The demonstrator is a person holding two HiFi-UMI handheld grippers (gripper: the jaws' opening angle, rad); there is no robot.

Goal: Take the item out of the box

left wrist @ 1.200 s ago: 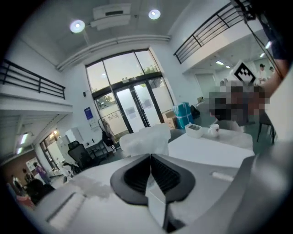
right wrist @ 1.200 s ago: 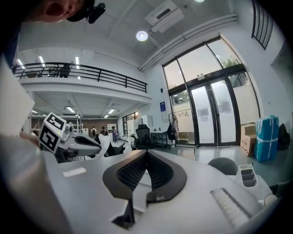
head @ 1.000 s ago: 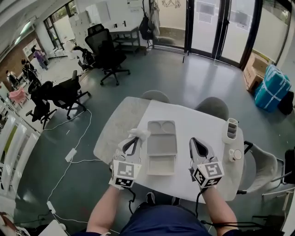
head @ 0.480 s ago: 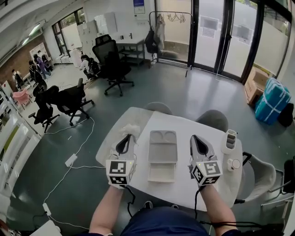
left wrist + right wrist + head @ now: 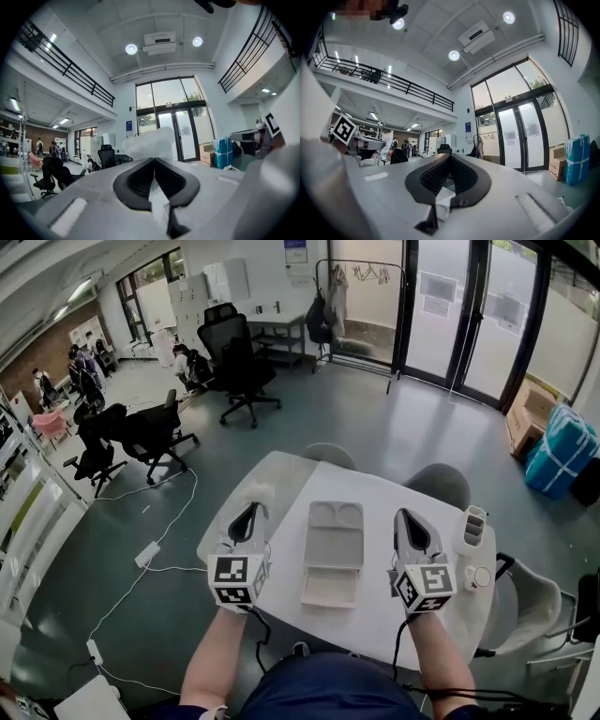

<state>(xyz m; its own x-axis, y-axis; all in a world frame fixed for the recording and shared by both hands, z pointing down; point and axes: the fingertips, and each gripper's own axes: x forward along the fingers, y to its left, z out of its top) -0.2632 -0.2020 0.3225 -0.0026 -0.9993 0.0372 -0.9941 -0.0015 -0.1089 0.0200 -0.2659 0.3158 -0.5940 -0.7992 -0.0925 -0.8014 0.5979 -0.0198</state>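
Observation:
A pale grey moulded box lies open in the middle of the white table; nothing shows inside it. My left gripper is held to the left of the box, off its edge, shut on a crumpled white, plastic-wrapped item. In the left gripper view the item bulges above the closed tips of that gripper. To the right of the box my right gripper points away from me, and in its own view the right gripper is shut with nothing held.
A white holder and a small round object stand at the table's right edge. Two grey chairs are tucked in at the far side. Black office chairs and a floor cable are to the left.
My left gripper has carried the white item leftward, away from the box. The right gripper has stayed in place beside the box.

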